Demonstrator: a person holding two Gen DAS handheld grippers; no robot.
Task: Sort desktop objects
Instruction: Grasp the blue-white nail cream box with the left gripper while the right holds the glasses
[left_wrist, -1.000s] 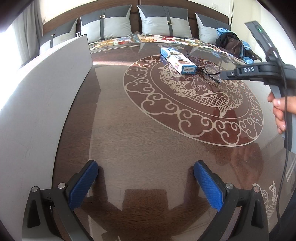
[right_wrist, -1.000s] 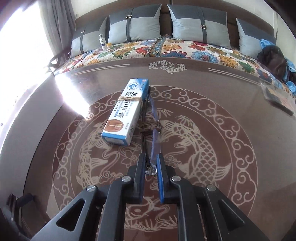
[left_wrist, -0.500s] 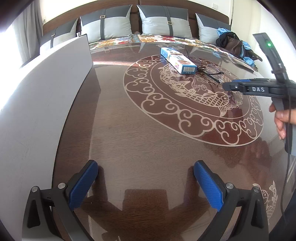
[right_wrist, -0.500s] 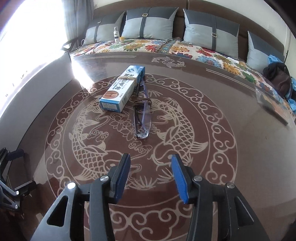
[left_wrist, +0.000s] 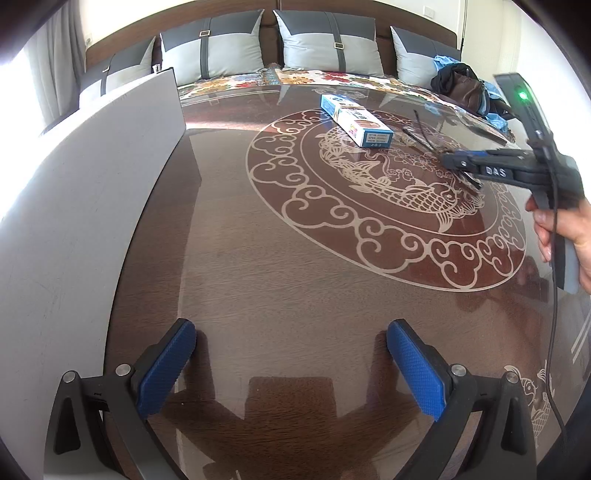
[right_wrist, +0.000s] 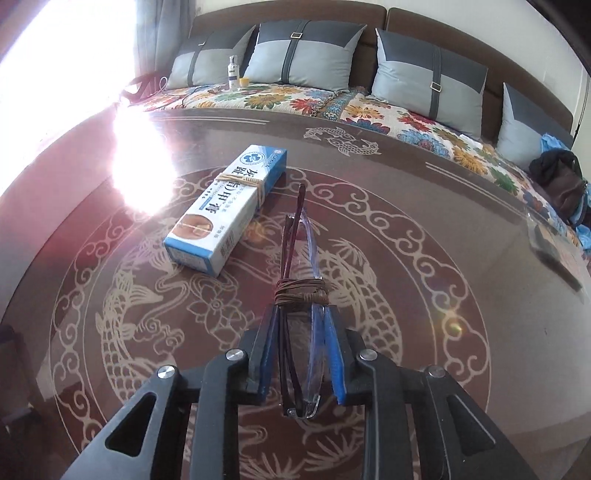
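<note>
Folded glasses (right_wrist: 300, 291), bound with a brown cord, lie on the dark patterned table (right_wrist: 424, 295). My right gripper (right_wrist: 300, 325) has its blue pads on either side of the lens end, closed around the glasses. A white and blue carton (right_wrist: 231, 208) with a rubber band lies just left of them. In the left wrist view the carton (left_wrist: 356, 120) and glasses (left_wrist: 424, 138) sit far ahead, with the right gripper (left_wrist: 448, 160) at the glasses. My left gripper (left_wrist: 290, 363) is open and empty, low over the near table.
A grey upright board (left_wrist: 74, 206) runs along the table's left side. A sofa with grey cushions (right_wrist: 306, 55) and a floral cover stands behind the table. A dark bag (right_wrist: 561, 181) lies at the far right. A flat clear packet (right_wrist: 546, 240) rests near the table's right edge.
My right gripper opened and pulled back from the glasses, then moved forward again and closed around their lens end. My left gripper stayed still and open.
</note>
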